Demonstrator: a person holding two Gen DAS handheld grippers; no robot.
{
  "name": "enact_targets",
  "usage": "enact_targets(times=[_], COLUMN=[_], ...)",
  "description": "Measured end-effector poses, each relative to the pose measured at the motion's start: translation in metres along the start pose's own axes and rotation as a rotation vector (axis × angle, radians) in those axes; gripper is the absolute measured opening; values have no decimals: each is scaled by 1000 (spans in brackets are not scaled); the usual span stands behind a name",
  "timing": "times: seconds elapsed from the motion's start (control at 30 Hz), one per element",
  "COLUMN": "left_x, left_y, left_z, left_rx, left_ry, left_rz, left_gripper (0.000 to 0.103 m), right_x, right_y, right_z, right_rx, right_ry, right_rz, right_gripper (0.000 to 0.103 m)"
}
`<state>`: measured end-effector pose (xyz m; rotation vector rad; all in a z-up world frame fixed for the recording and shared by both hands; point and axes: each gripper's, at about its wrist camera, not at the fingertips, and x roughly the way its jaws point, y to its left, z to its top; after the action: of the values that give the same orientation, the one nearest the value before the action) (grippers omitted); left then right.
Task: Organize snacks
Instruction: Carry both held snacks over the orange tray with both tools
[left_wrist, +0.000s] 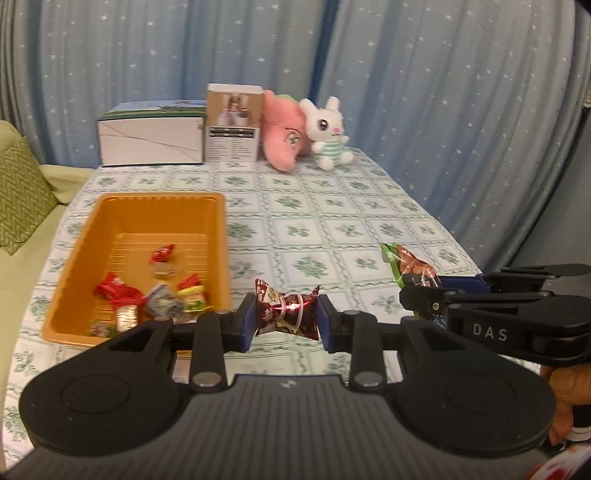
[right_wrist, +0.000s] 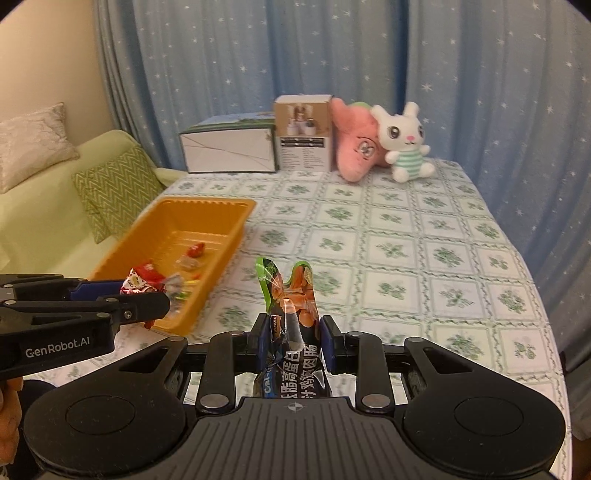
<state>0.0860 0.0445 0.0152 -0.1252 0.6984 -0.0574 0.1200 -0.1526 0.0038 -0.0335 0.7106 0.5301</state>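
Your left gripper (left_wrist: 285, 320) pinches a dark red candy (left_wrist: 286, 314) just beside the orange bin's (left_wrist: 221, 236) right rim, while your right gripper (right_wrist: 294, 338) clamps a sausage packet (right_wrist: 291, 317) above bare table (right_wrist: 406, 251).

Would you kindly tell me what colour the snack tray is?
The tray is orange, seen best in the left wrist view.
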Motion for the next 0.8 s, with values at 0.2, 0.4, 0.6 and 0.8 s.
enact_targets(times=[0.2, 0.4, 0.6, 0.8], left_x=[-13, -20, -23, -20], left_y=[26, 50, 73, 92], left_z=[1, 1, 0, 5], left_rx=[-30, -54, -75, -68], left_ry=[-13, -10, -8, 0], left_rz=[43, 79, 109, 129], left_gripper=[30, 30, 30, 30], right_x=[8, 20, 32, 48], right_y=[28, 52, 75, 90], right_z=[9, 18, 26, 34], right_rx=[-30, -56, -75, -70], right_ry=[-1, 3, 10, 25], right_rz=[50, 92, 134, 179], right_gripper=[29, 29, 29, 29])
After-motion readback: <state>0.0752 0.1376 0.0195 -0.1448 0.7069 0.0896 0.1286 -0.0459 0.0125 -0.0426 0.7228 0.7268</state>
